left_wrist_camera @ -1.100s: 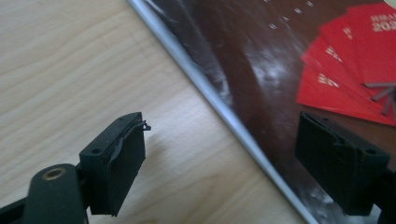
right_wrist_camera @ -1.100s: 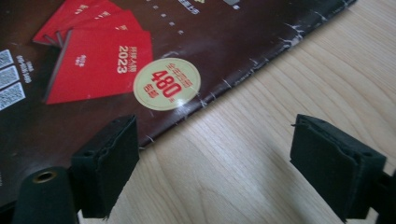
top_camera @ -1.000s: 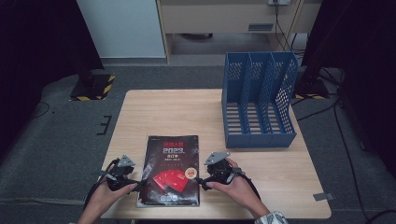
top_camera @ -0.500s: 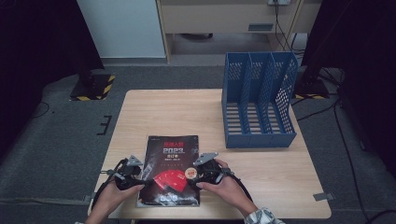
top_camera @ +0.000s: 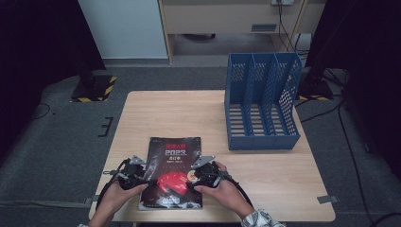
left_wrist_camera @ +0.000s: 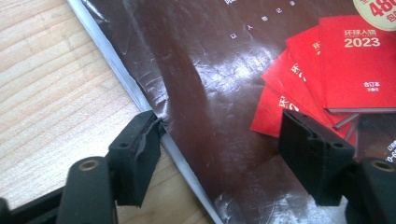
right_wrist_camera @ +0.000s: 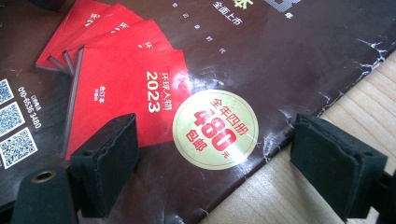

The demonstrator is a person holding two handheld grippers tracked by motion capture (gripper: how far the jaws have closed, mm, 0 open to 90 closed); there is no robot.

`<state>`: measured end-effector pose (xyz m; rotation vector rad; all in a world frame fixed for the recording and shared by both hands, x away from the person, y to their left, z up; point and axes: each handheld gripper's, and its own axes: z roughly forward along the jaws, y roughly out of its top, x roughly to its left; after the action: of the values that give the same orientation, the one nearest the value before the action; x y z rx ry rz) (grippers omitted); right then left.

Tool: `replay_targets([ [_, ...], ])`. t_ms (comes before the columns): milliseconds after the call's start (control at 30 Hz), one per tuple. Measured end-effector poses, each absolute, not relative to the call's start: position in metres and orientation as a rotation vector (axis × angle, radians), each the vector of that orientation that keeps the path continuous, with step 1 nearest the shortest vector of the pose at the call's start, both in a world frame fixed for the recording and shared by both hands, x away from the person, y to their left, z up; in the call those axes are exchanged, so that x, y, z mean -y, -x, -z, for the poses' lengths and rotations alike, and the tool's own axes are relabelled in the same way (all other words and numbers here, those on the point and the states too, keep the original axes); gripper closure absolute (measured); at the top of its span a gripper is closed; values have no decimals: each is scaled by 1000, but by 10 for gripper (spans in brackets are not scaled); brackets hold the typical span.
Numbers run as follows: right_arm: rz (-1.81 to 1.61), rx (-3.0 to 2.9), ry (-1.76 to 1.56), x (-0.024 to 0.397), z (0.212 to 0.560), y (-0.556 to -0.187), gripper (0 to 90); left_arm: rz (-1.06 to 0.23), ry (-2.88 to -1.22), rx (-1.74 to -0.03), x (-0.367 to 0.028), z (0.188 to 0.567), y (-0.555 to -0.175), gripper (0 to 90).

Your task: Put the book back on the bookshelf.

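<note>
I held both tongs open and empty astride the dark magazine [top_camera: 172, 172] lying flat at the counter's [top_camera: 265, 175] near edge: left tongs [left_wrist_camera: 217, 161] over its left edge, right tongs [right_wrist_camera: 212, 163] over its right. The glossy, creased cover looked likely to slip or tear if pinched.

Bare table [top_camera: 189, 113] lies open beyond the magazine [top_camera: 177, 156] and along the right front. The blue file rack [top_camera: 261, 101] blocks the far right corner. Both grippers crowd the magazine's near edges, their jaws straddling its sides
</note>
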<state>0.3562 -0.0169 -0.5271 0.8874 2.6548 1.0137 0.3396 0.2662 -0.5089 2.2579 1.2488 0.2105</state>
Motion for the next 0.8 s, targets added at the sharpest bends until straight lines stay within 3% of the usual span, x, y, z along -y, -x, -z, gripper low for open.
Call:
replay_targets([
  [300, -1000, -2653, -904, 15, 527, -356, 156, -196, -2220, -1244, -265, 504, -346, 379],
  [800, -941, -2632, -988, 10, 525, -371, 136, -311, -2282, -1222, -255, 507, -367, 474],
])
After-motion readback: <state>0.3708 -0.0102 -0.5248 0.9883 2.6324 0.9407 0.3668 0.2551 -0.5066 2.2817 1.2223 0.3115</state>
